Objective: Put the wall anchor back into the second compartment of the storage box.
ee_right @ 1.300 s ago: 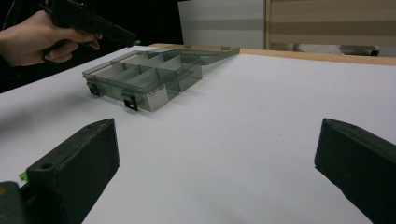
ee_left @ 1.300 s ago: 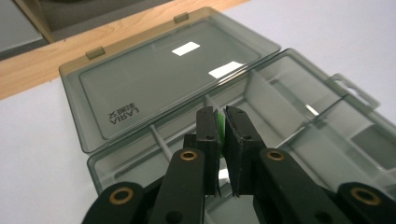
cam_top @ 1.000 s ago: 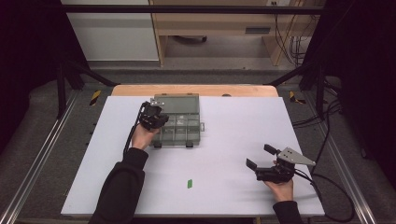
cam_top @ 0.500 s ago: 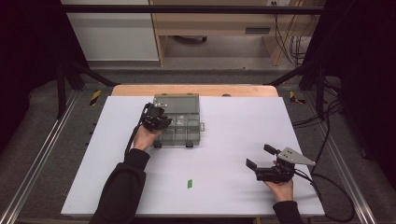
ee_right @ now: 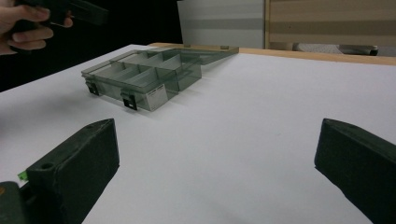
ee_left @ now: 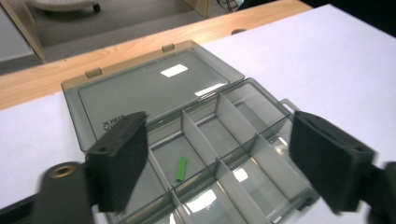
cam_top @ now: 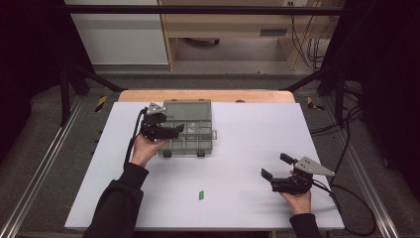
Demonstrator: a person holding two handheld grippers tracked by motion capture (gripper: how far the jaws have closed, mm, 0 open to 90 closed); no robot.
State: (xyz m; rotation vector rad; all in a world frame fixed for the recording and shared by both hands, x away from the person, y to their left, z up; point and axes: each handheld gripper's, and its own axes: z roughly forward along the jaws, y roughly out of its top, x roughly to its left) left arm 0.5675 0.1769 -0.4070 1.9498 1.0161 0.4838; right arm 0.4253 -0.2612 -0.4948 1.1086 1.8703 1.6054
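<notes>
Left gripper [cam_top: 174, 130]: held in the person's left hand [cam_top: 142, 149] above the left end of the organiser box; jaws had just been opening and stood wide, released, nothing between the pads.
Organiser box [cam_top: 190, 140]: smoky translucent plastic, on the far-left part of the bench, just in front of the wooden strip; lid [ee_left: 149, 88] swung fully back and lying flat; two dark latches on the near wall; tray split by dividers into compartments.
Green piece in box [ee_left: 180, 168]: small, narrow, lying flat on the floor of a compartment in the row next to the lid, directly below the left gripper in the left gripper view.
Green piece on bench [cam_top: 201, 195]: same kind, lying loose near the front edge, well apart from the box, between the two forearms.
Bench [cam_top: 257, 134]: white top, wooden strip along the far edge.
Right gripper [cam_top: 275, 166]: held low over the near right of the bench in the person's right hand [cam_top: 298, 201]; jaws spread, released, empty.
</notes>
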